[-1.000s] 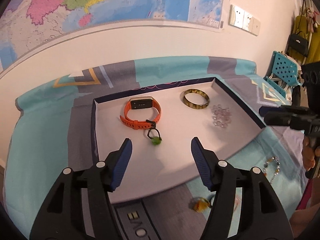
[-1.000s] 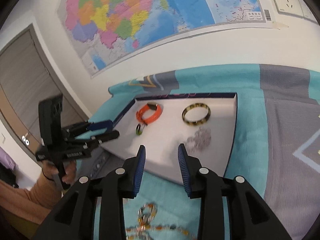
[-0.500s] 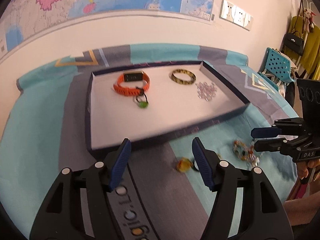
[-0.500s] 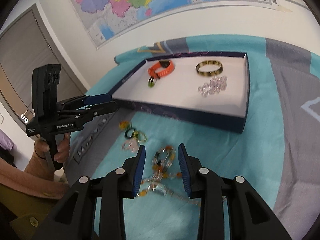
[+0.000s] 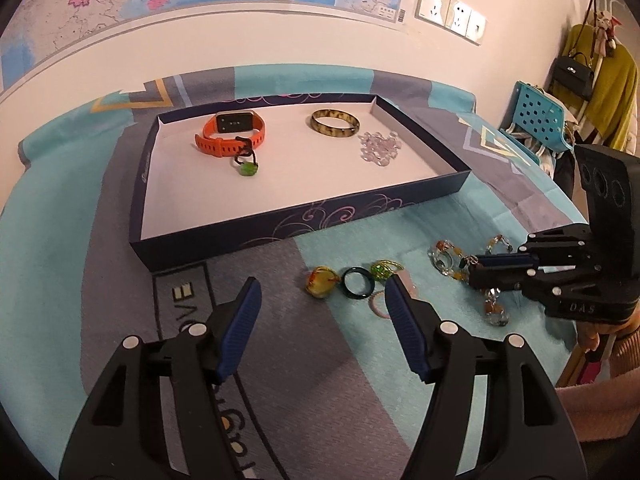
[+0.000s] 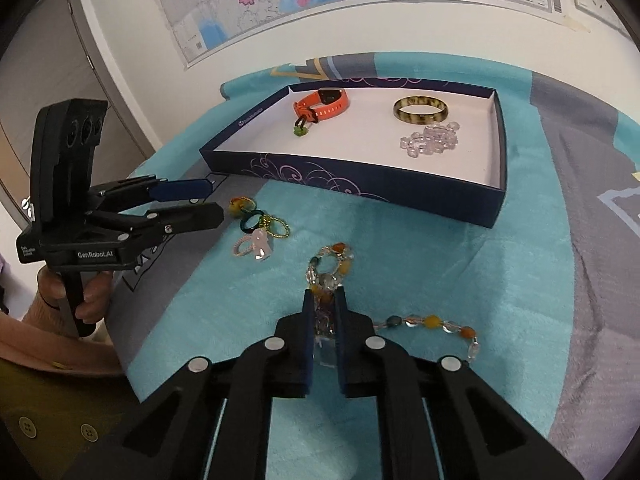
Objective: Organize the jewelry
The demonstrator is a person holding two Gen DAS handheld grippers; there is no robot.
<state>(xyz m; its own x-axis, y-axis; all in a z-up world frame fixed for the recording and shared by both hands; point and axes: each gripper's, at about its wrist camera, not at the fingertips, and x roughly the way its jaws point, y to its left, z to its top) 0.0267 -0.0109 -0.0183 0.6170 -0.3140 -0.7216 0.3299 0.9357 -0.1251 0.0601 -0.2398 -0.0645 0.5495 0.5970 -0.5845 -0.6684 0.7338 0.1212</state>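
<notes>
Right wrist view: the right hand-held gripper point(image 6: 324, 312), open above the tray a second ago, now clenches the beaded necklace point(image 6: 330, 266) on the turquoise surface point(image 6: 440, 264). Next move, I judge: lift it into the tray point(image 6: 352, 188). Left hand-held gripper point(image 5: 322, 308) hovers released over the rings point(image 5: 358, 282), having backed off the tray.

beaded necklace point(image 6: 424, 322) partly behind fingers point(image 6: 307, 322) (beads indistinct)
</notes>
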